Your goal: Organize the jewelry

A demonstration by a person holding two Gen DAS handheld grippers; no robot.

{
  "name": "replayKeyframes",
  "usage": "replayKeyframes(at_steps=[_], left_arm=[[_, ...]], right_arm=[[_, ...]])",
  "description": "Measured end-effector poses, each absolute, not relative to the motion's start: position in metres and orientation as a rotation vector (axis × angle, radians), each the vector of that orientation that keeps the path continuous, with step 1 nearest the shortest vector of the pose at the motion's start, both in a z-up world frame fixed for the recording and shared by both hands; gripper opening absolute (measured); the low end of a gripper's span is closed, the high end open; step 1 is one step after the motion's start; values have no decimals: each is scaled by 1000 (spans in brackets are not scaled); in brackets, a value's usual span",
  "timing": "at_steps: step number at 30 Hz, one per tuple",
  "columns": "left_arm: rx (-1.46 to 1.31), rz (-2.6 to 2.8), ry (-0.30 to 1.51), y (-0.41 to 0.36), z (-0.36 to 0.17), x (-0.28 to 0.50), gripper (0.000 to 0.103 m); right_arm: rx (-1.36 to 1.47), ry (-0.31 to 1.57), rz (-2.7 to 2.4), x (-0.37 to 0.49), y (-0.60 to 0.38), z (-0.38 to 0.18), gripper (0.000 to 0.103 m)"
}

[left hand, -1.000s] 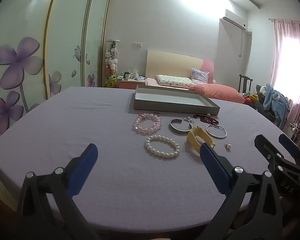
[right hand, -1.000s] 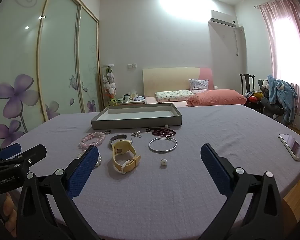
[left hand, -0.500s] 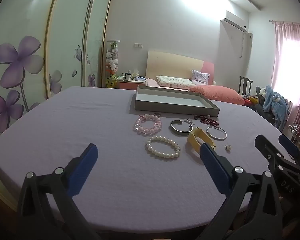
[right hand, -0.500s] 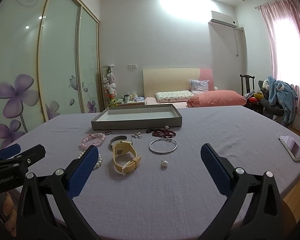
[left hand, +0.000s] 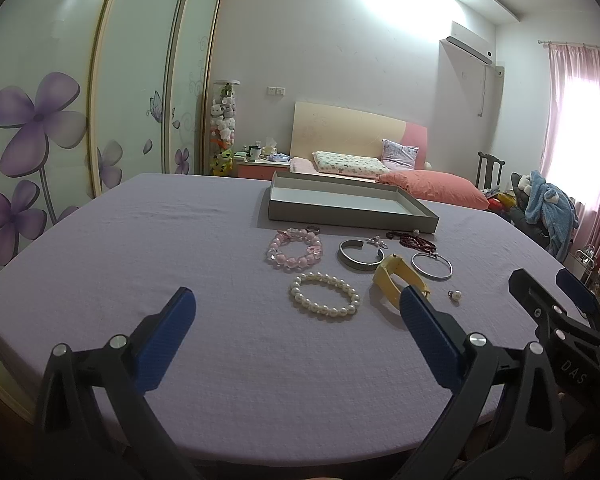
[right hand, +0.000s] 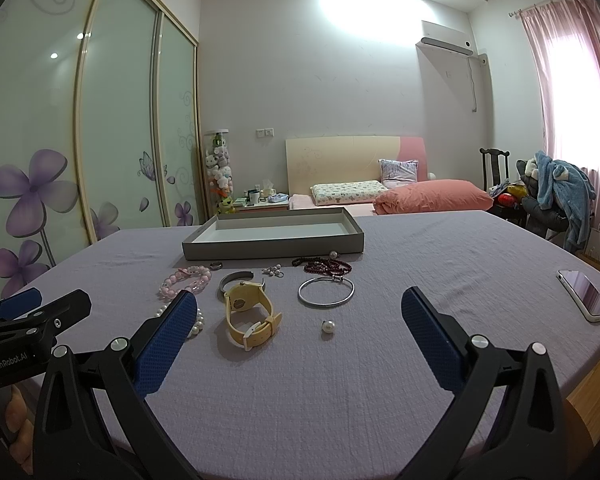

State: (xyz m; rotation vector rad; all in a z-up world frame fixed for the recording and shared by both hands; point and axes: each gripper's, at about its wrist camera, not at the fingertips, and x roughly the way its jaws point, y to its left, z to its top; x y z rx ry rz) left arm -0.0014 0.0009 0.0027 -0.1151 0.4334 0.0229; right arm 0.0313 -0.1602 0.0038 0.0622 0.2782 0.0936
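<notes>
Left gripper [left hand: 296, 320] jaws spread wide, holding nothing, above the near edge of the purple table [left hand: 140, 240]; right gripper [right hand: 300, 320] likewise spread and empty. Ahead lie pearl bracelet [left hand: 325, 294], yellow watch [right hand: 249, 312], pink bracelet [left hand: 295, 249], silver cuff [left hand: 361, 255], thin bangle [right hand: 326, 291], loose pearl [right hand: 327, 326]. Grey tray [right hand: 274, 245] sits just behind them; phone [right hand: 586, 295] far right.

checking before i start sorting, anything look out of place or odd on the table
One thing: a phone lies near the table's right edge, far from the jewelry and not part of it. Also, the grey tray holds nothing, while every piece, such as the yellow watch and the loose pearl, lies on the purple cloth.
</notes>
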Motion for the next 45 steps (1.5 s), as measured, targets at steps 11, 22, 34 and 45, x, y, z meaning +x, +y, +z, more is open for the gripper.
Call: replayKeyframes(at_steps=[11,22,34,45], left_arm=[[-115,23,433,1,3,-2,99],[-116,23,433,1,2,-1,99],[-114,24,435,2,2,-3,99],[-114,24,434,2,3,-3,99]], right_arm=[[63,278,93,31,-161,4,101],[64,279,94,31,-161,3,101],[65,279,94,31,-161,2,101],[66,279,93,31,-159,4,101]])
